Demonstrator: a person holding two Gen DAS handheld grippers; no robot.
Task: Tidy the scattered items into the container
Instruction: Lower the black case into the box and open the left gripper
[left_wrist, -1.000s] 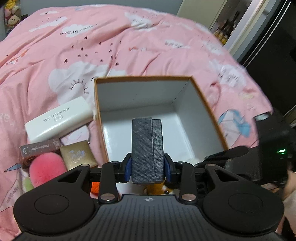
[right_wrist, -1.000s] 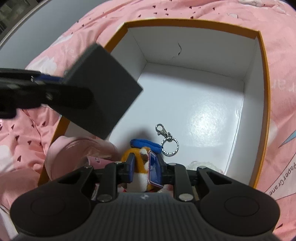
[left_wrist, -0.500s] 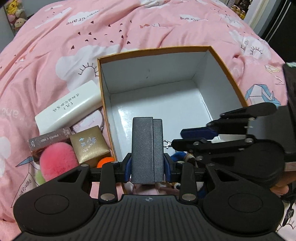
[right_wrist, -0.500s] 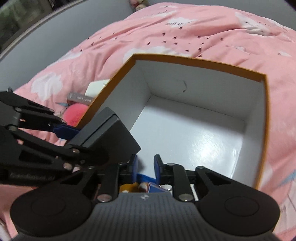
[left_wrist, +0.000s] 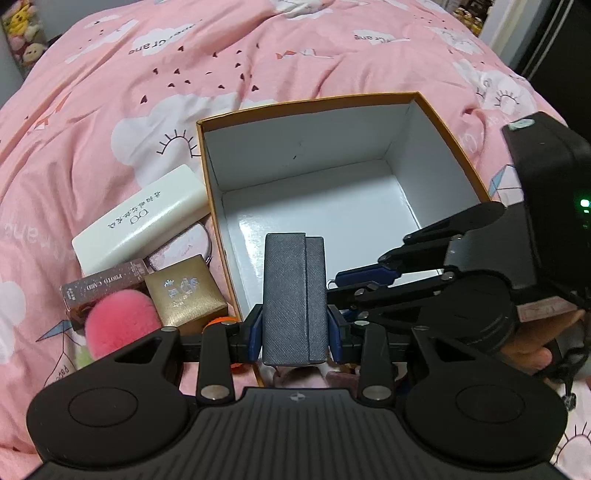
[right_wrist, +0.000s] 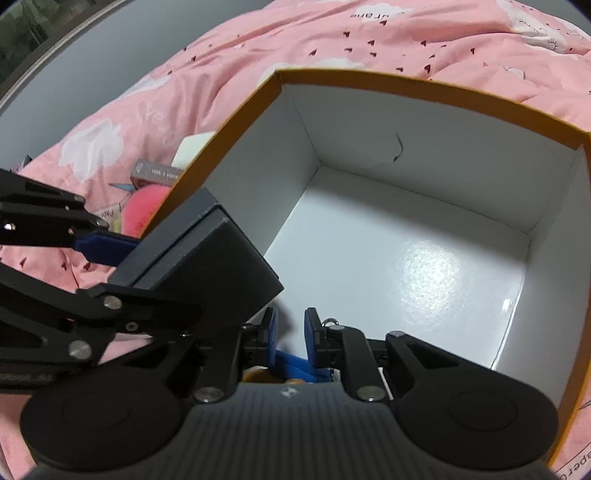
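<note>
Grey case (left_wrist: 294, 295) over orange-rimmed box (left_wrist: 454, 147)

1. We see a pink duvet (left_wrist: 258, 55) printed with white clouds, small dark red hearts and blue-outlined paper cranes.
2. We see a box (left_wrist: 317, 101) with an orange rim and a glossy white inside.
3. The left claw (left_wrist: 294, 332), black with blue pads, grips a dark grey case (left_wrist: 294, 295) of fine woven texture.
4. We see a white case (left_wrist: 144, 218) with dark lettering, a gold box (left_wrist: 184, 295) with silvery figures, a pink pompom (left_wrist: 122, 321) and a brownish glittery box (left_wrist: 103, 288).
5. The right claw (right_wrist: 290, 332) is black with blue pads.
</note>
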